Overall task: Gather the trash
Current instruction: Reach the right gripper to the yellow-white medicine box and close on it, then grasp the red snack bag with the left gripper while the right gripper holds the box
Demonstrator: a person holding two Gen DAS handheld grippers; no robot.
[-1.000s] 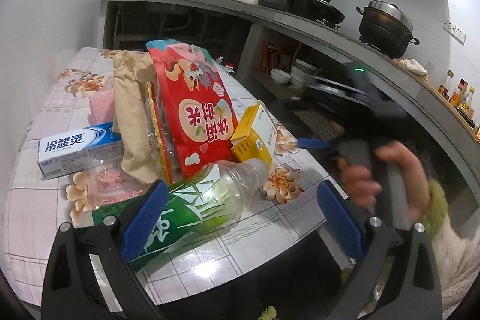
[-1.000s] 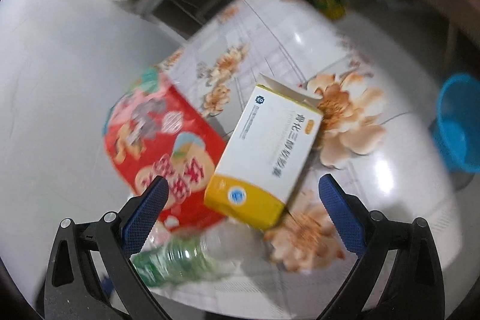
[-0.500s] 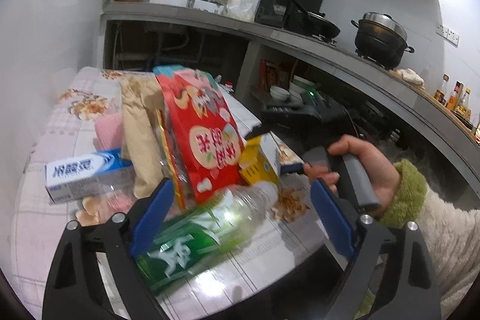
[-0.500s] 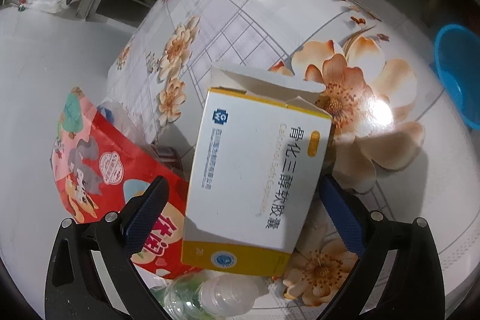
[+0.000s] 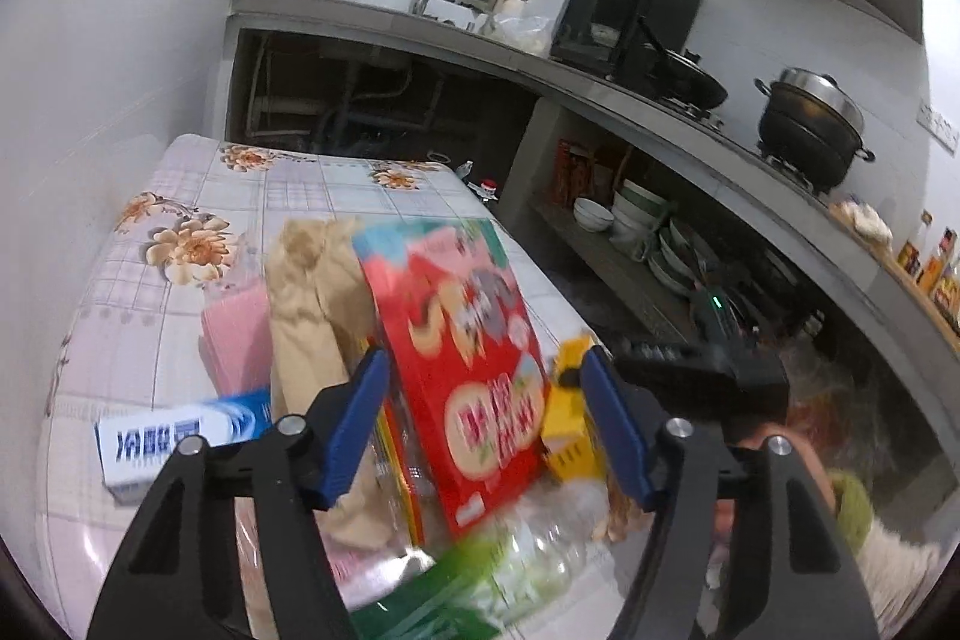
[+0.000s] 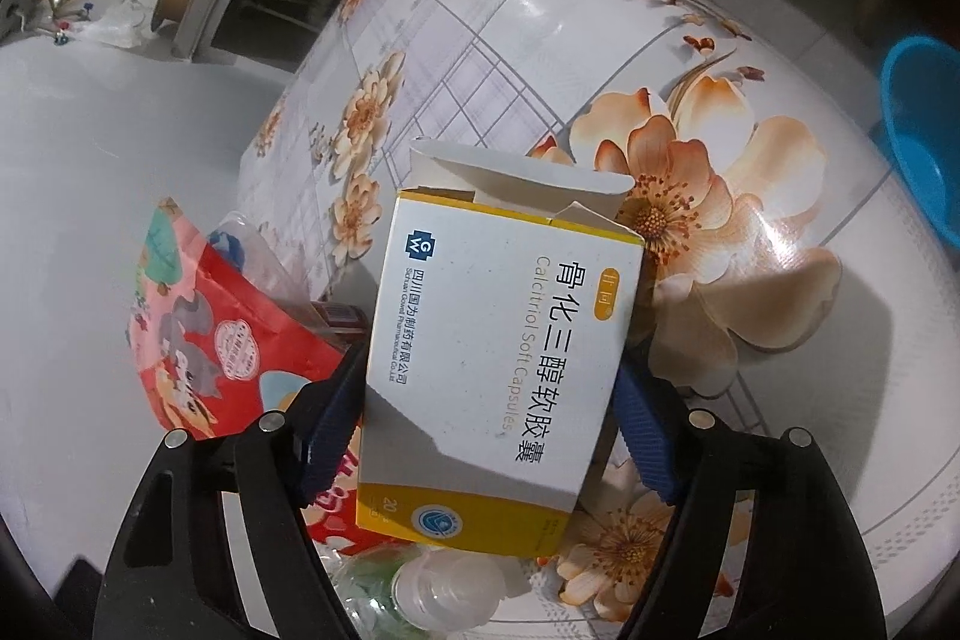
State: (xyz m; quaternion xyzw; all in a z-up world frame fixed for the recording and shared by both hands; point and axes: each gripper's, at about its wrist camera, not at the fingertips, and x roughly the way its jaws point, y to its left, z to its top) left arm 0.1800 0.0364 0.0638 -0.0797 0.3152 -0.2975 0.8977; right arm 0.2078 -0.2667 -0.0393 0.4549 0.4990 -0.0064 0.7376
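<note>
A white and yellow medicine box with an open flap lies on the floral table. My right gripper has its blue pads on both sides of the box, shut on it. The box shows as a yellow corner in the left wrist view. My left gripper is open around a red snack bag, not touching it. A green-labelled plastic bottle lies below it. The bag and bottle also show in the right wrist view.
A toothpaste box, a beige paper bag and a pink pack sit left of the snack bag. A blue basin stands on the floor beyond the table edge. A kitchen counter with pots runs behind.
My right gripper has closed onto the medicine box. My left gripper has risen and moved in around the red snack bag, its jaws narrower than before.
</note>
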